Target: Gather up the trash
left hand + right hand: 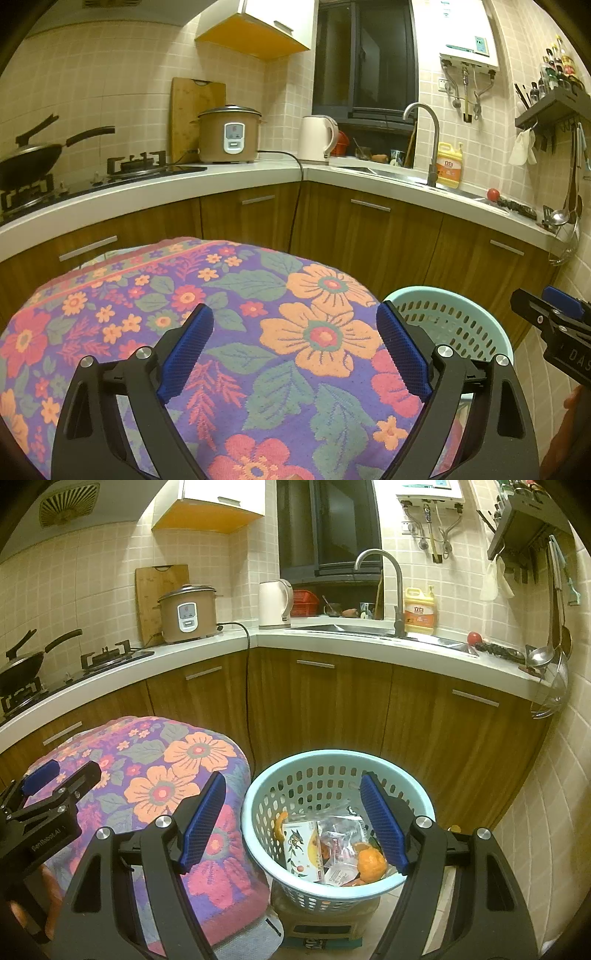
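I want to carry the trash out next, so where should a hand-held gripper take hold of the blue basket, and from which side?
Grip the basket by its rolled rim, coming down from above on the near right side. The rim is a thin lip a jaw can straddle, one finger inside and one outside. The floral cloth crowds the left side, and the trash lies low, so the inner finger likely has room.

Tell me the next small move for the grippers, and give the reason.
Probably draw both grippers back and stop. The right gripper is open and empty over the light blue basket, where the orange peel and wrappers already lie. The left gripper is open above the floral cloth, which shows no trash.
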